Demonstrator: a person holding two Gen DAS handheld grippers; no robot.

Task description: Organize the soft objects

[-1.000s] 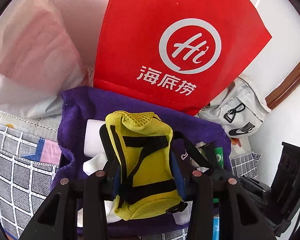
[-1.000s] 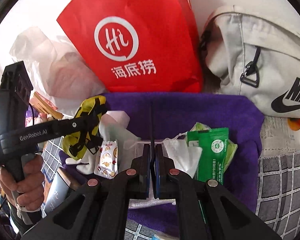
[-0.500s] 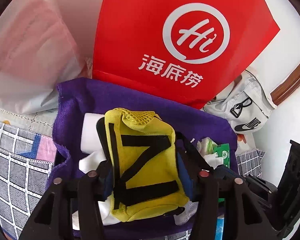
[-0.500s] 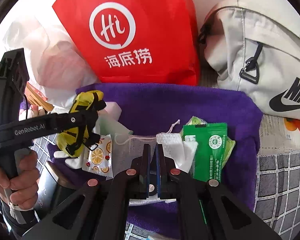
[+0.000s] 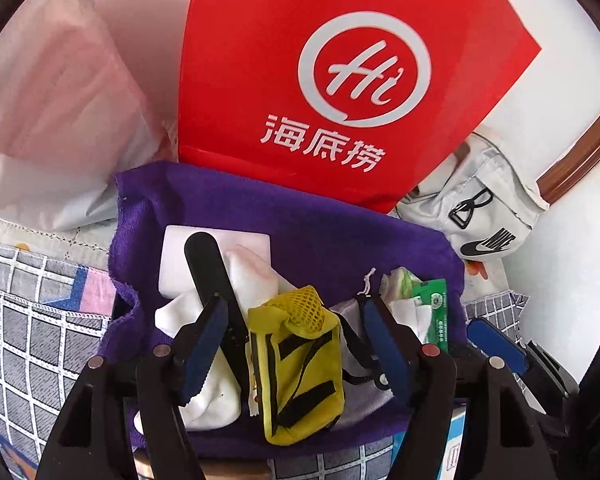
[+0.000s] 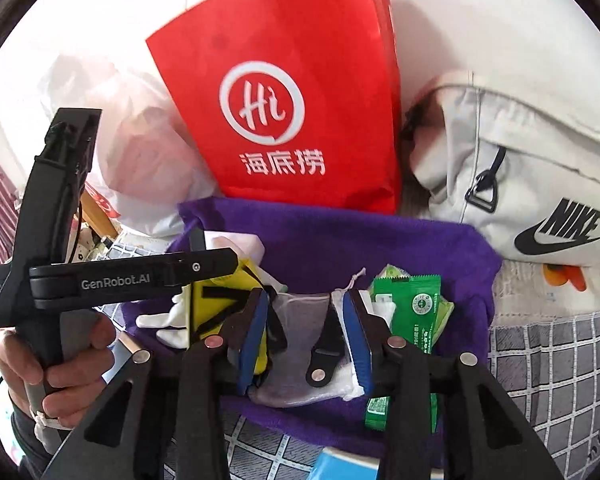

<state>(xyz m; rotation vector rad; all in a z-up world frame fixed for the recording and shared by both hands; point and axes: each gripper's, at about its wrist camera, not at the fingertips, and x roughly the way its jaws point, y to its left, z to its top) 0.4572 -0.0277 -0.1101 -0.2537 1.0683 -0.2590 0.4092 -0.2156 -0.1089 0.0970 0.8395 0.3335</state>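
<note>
Your left claw (image 5: 296, 344) has just been opening, and the yellow pouch (image 5: 298, 364) sits between its blue pads (image 5: 202, 340) with a gap on each side. So the pouch is let go. It lies on the purple towel (image 5: 340, 236), leaning on the white socks (image 5: 256, 276) beside it. I think you put it there so all the soft things stay in one pile.

Your right claw (image 6: 304, 336) has just been opening too. Its jaws stand apart over the mesh bag (image 6: 300, 312), and the pads do not press on it (a black strap (image 6: 324, 360) lies across the bag between them). Nothing is held there. The green packets (image 6: 416, 312) lie just right of the bag, also on the towel.

Behind the towel stands the red bag (image 6: 284, 92), with the grey bag (image 6: 520, 168) to its right and a plastic bag (image 5: 56, 100) to its left. They look like places to pack things later, but I can't be sure.

Next you will likely pick one soft thing. The mesh bag is floppy, so pinch it in the middle.
</note>
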